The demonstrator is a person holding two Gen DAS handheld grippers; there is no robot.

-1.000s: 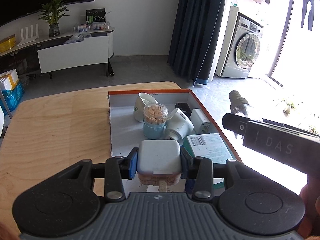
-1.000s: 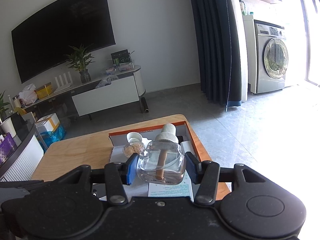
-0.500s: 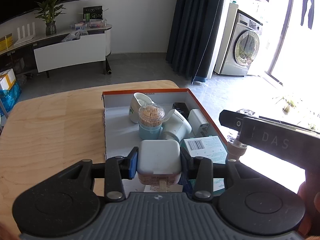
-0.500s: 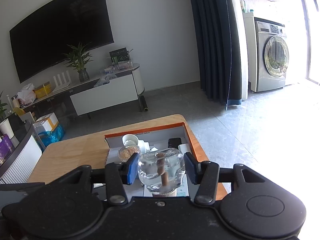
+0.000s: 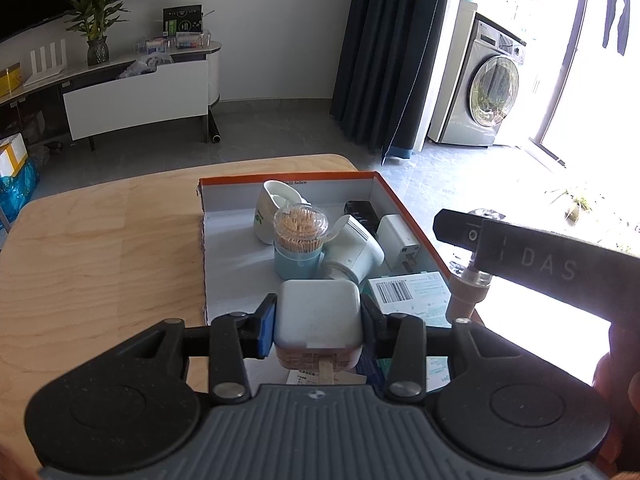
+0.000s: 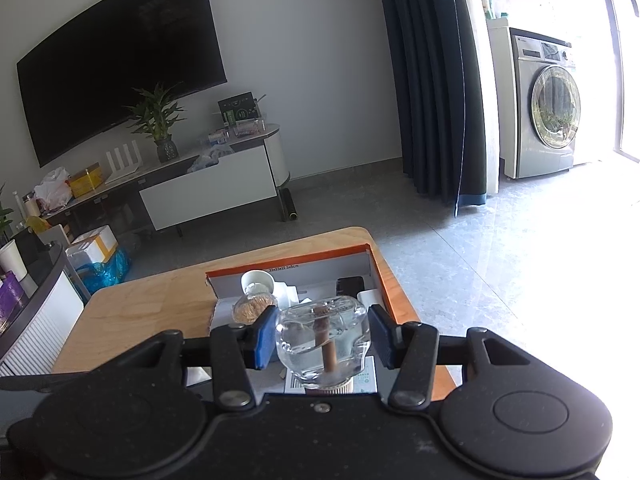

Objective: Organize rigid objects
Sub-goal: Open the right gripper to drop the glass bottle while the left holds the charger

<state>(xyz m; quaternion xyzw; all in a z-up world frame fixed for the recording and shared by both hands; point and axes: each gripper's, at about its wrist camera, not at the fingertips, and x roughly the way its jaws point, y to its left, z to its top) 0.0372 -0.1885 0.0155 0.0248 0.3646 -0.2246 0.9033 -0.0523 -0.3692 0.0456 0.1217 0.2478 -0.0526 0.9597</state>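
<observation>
My left gripper [image 5: 318, 322] is shut on a white square-lidded container [image 5: 318, 314], held above the near end of an orange-rimmed cardboard box [image 5: 288, 178]. My right gripper [image 6: 322, 338] is shut on a clear glass bottle [image 6: 322, 340] with a brown wick, turned neck down over the box's near right part. In the left wrist view the bottle's tan cap [image 5: 466, 296] hangs below the right gripper [image 5: 472, 236]. The box [image 6: 288, 264] holds a toothpick jar [image 5: 300, 240], a white cup [image 5: 272, 208], a white cylinder [image 5: 354, 254], a plug adapter [image 5: 400, 242] and a barcoded carton [image 5: 408, 292].
The box sits at the right end of a wooden table [image 5: 100, 248], whose right edge drops to the tiled floor [image 6: 500, 260]. A TV console [image 5: 136, 88], dark curtain [image 5: 396, 52] and washing machine [image 5: 488, 88] stand beyond.
My right gripper has rolled the glass bottle over, from cap up to cap down, and moved lower over the box. My left gripper has kept its hold on the white container.
</observation>
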